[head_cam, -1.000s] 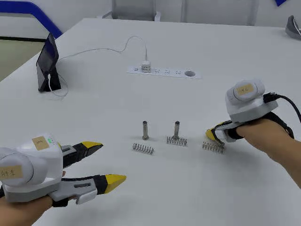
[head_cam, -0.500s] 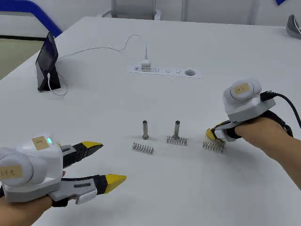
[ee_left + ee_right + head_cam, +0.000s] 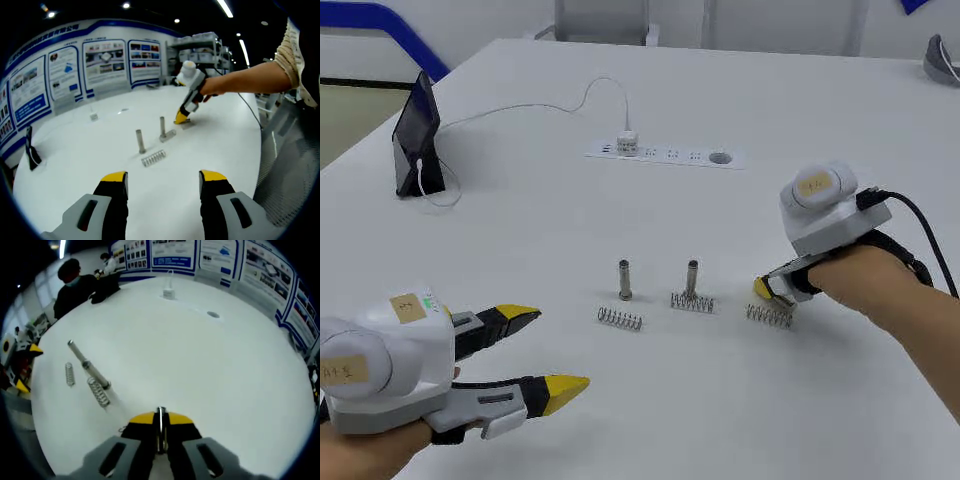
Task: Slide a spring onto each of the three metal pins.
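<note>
Nearest, the left tongs (image 3: 542, 350) were released, their yellow tips well apart and holding nothing, low over the white surface (image 3: 500, 240). Beyond them three springs lay flat in a row: the left spring (image 3: 620, 319), the middle spring (image 3: 692, 302) and the right spring (image 3: 769, 316). Just behind the first two stood the left pin (image 3: 624, 279) and the middle pin (image 3: 691, 277), both upright and bare. The right tongs (image 3: 766, 291) were clenched on the third pin (image 3: 160, 426), tips just beside the right spring. Farther back lay a power strip (image 3: 665, 154) and a propped tablet (image 3: 413, 130).
</note>
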Demonstrator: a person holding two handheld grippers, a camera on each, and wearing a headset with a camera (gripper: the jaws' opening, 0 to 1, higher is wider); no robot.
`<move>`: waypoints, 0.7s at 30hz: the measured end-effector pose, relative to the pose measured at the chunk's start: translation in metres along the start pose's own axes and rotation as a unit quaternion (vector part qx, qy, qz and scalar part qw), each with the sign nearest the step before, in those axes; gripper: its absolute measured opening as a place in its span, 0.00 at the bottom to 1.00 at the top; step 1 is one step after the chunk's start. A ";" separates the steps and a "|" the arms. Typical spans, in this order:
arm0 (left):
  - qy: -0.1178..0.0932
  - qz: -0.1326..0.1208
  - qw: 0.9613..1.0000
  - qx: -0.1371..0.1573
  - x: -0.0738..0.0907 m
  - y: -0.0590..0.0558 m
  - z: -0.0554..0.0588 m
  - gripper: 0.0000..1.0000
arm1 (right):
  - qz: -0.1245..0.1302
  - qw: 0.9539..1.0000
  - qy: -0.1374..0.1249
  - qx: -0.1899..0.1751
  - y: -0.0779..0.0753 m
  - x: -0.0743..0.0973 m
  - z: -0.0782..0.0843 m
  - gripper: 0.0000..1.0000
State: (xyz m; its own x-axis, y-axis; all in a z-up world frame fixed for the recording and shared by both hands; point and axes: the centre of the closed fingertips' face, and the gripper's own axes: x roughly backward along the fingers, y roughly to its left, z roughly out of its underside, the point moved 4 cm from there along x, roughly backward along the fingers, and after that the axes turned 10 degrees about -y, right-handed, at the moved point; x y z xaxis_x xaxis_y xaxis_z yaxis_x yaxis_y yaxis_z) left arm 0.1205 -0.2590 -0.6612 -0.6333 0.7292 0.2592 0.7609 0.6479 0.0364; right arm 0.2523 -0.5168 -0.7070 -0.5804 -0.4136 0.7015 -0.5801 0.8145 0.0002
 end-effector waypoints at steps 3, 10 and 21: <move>-0.002 -0.001 1.000 -0.001 0.000 -0.001 -0.001 0.58 | 0.006 1.000 -0.021 -0.012 0.000 0.001 0.002 0.09; -0.005 -0.001 1.000 -0.004 0.003 -0.001 -0.003 0.58 | 0.011 0.999 -0.046 -0.016 0.000 0.002 0.003 0.09; -0.012 -0.002 1.000 -0.010 0.003 0.001 -0.010 0.58 | 0.012 0.997 -0.067 -0.023 0.001 0.020 0.003 0.09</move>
State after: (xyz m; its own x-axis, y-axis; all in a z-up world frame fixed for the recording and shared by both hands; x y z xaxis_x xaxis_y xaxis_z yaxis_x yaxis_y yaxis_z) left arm 0.1211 -0.2581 -0.6509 -0.6393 0.7321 0.2353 0.7608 0.6465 0.0558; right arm 0.2383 -0.5259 -0.6950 -0.6665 -0.4427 0.5999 -0.5403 0.8412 0.0206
